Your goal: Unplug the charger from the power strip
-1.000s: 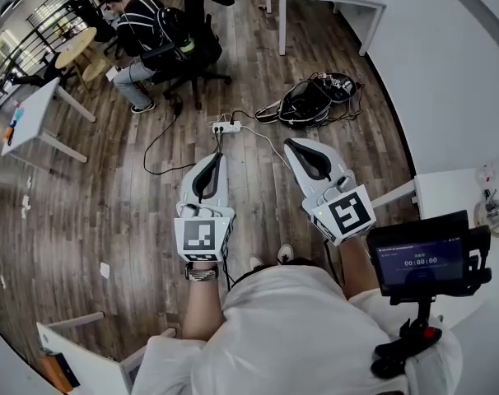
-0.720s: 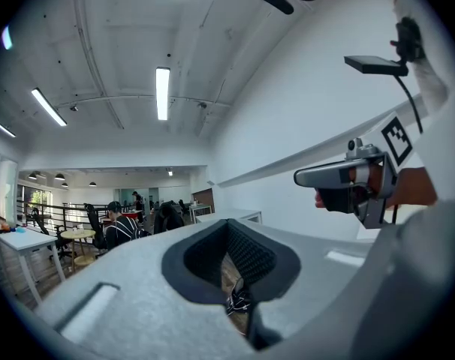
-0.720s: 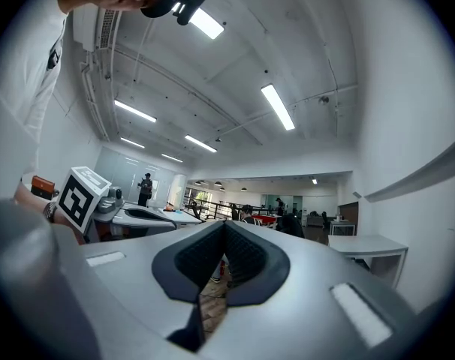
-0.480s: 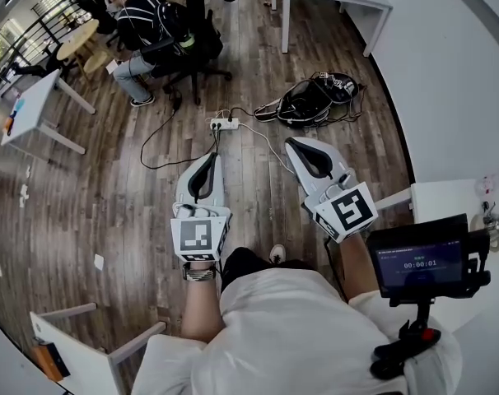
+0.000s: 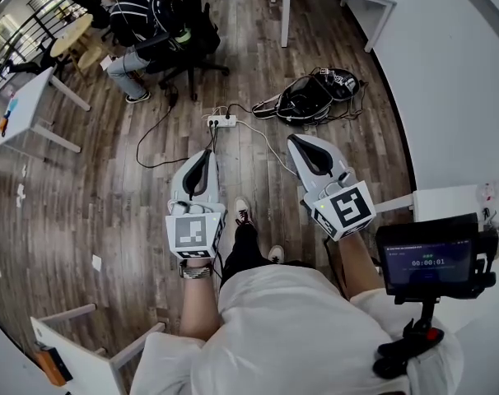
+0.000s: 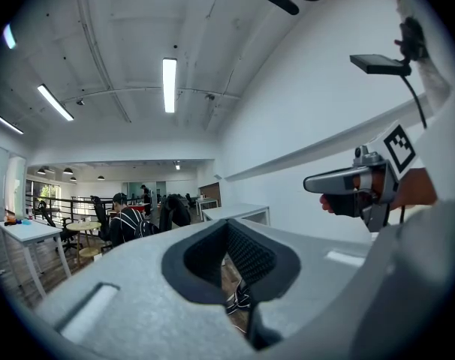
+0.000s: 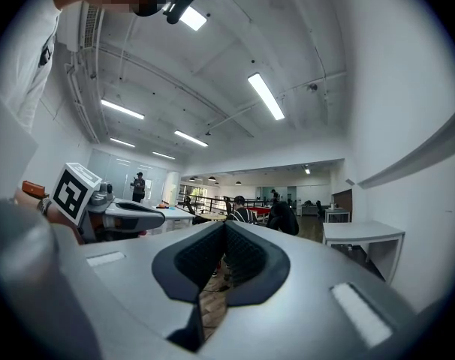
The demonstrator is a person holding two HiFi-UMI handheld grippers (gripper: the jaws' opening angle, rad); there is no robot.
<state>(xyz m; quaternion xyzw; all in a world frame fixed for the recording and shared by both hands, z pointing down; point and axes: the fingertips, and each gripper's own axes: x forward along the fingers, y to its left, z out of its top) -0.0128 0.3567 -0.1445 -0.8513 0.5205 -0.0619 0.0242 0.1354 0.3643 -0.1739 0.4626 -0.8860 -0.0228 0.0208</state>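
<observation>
Person holding left gripper (image 5: 205,156) and right gripper (image 5: 299,142) above wooden floor (image 5: 109,196), fingers (image 6: 246,255) of both sitting closed and empty, power strip (image 5: 222,121) lying at twelve o'clock, cables plugged in, well apart from both.

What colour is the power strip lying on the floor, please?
The power strip is white; the head view shows it best.

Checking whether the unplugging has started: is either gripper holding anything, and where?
Nothing held: left gripper and right gripper are both shut and empty, short of the power strip.
</observation>
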